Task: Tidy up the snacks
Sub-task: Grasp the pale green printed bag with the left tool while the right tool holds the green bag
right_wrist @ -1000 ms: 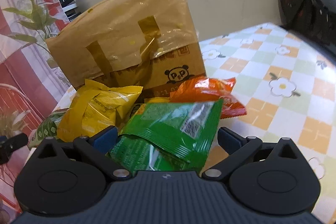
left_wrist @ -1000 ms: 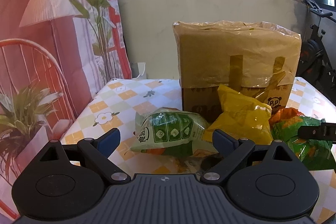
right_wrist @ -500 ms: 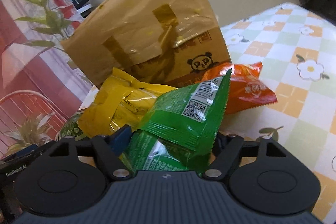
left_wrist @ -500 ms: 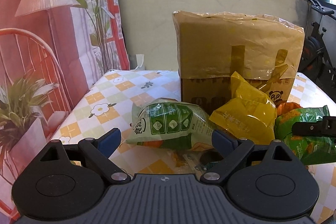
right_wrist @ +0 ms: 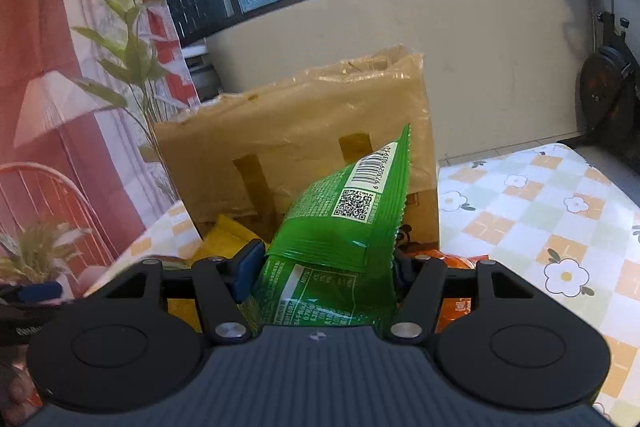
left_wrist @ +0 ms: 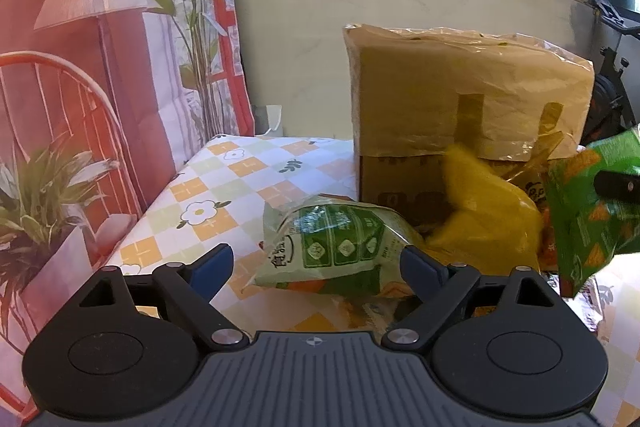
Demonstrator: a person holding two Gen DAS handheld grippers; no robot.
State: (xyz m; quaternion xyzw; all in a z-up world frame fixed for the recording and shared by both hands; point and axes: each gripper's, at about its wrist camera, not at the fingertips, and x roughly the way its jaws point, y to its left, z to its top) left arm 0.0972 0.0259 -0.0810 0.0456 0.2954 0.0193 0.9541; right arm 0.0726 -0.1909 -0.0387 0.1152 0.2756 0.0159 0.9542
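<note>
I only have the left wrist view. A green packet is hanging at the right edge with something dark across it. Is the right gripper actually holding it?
Observer: Yes. In the right wrist view the right gripper has just closed its jaws on the green snack packet, pads pressing both sides.
Operator: Which face is toward that camera?
Observer: The back: a barcode and QR code near the top corner.
Operator: Anything under it I can't see?
Observer: An orange snack packet lies on the checked tablecloth behind the right jaw.
Operator: Box lined?
Observer: Yes, the cardboard box has its plastic liner open at the top.
</note>
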